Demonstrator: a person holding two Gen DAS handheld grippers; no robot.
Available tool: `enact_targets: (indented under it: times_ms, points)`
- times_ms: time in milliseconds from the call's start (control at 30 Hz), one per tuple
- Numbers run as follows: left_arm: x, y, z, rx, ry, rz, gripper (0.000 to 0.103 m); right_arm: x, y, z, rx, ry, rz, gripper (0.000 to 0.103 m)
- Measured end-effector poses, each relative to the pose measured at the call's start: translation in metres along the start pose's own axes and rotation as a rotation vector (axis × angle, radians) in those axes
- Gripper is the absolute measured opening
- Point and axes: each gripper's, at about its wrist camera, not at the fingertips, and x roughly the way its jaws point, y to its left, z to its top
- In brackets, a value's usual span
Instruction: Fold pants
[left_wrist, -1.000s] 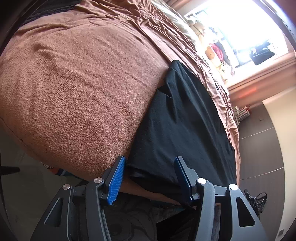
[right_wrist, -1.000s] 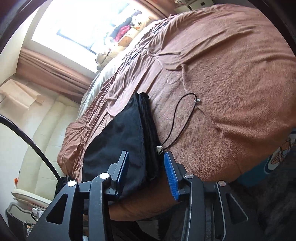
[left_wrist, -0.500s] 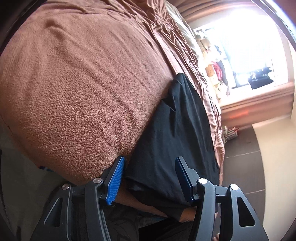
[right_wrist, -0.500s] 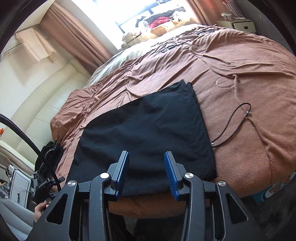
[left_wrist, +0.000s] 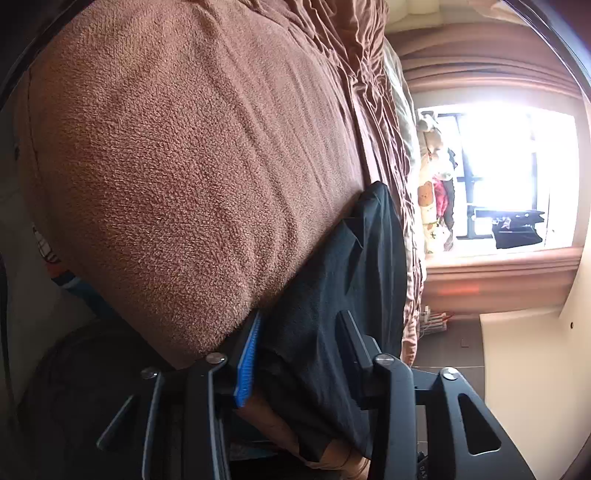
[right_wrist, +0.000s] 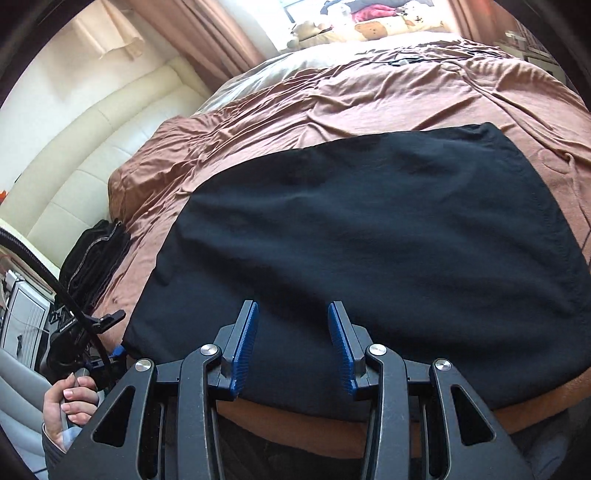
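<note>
Location: home bedroom. Large bed (right_wrist: 280, 110) under wrinkled brown fleece blanket (left_wrist: 184, 166). Cream padded headboard (right_wrist: 74, 155) along wall. Bright window (left_wrist: 517, 177) with brownish-pink curtains (right_wrist: 221, 40). Stuffed toys (right_wrist: 373, 27) and heaped clothes on sill. Black pants (right_wrist: 369, 240) spread flat on blanket. Dark tiled floor (left_wrist: 450, 347) beside bed. Black bag (right_wrist: 92, 254) at bed edge.
</note>
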Motion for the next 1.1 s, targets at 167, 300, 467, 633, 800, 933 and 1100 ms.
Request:
enact_targets:
  times_ms: [167,300,467,633,800,933,1100]
  points:
    - [0.005,0.004,-0.001,0.017,0.016,0.014,0.011,0.031,0.017,0.013,-0.077,0.021,-0.02,0.036]
    - [0.004,-0.004,-0.002,0.051,0.017,0.021,0.009,0.048,0.033,0.015,-0.127,0.048,-0.023,0.025]
    - [0.003,-0.011,-0.003,0.076,0.014,0.005,0.009,0.074,0.038,0.015,-0.174,0.084,-0.08,0.018]
    - [0.008,-0.019,-0.002,0.086,0.027,-0.01,0.009,0.086,0.018,0.015,-0.14,0.108,-0.167,0.002]
    - [0.02,-0.016,-0.002,0.062,0.062,-0.026,0.029,0.085,0.01,0.016,-0.135,0.097,-0.209,0.0]
    - [0.026,-0.015,-0.006,0.06,0.068,-0.042,0.03,0.083,0.013,0.011,-0.134,0.092,-0.218,0.0]
    - [0.031,-0.01,-0.005,0.065,0.057,-0.038,0.012,0.076,0.011,0.012,-0.096,0.102,-0.21,0.0]
